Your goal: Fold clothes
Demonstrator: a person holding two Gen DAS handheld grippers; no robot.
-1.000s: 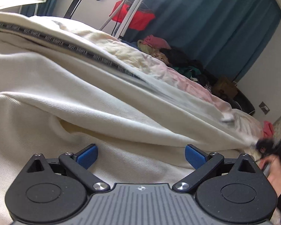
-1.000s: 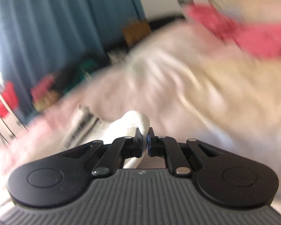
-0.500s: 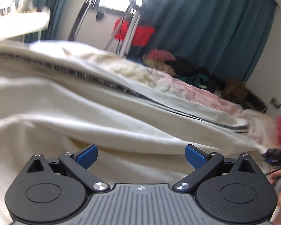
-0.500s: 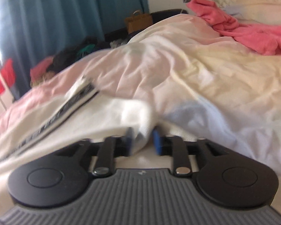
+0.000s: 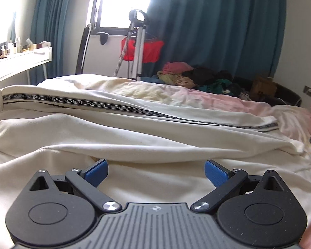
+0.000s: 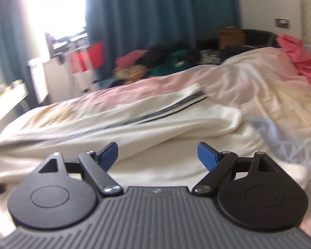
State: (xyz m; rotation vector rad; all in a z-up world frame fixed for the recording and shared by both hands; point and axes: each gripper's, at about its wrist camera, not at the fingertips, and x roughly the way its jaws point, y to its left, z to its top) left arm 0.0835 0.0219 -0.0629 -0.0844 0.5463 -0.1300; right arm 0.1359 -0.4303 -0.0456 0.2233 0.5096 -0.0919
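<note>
Cream track pants (image 5: 118, 128) with a black lettered side stripe (image 5: 76, 101) lie stretched across the bed, waistband at the left, leg cuffs at the right. My left gripper (image 5: 156, 172) is open and empty, low over the near leg's fabric. In the right wrist view the same pants (image 6: 151, 122) lie across the bed with their cuff end (image 6: 197, 92) to the right. My right gripper (image 6: 157, 155) is open and empty just above the cloth. That view is a little blurred.
The bed has a pale pink and cream sheet (image 5: 228, 101). A pile of clothes (image 5: 197, 78) lies beyond it by teal curtains (image 5: 217, 31). A red garment hangs on a steamer stand (image 5: 139, 47). A pink cloth (image 6: 296, 62) lies at the right. A white desk (image 5: 16, 62) stands left.
My right gripper, shut on the pant cuff a second ago, has opened and let it go; the leg now lies flat. My left gripper stayed open and has risen slightly.
</note>
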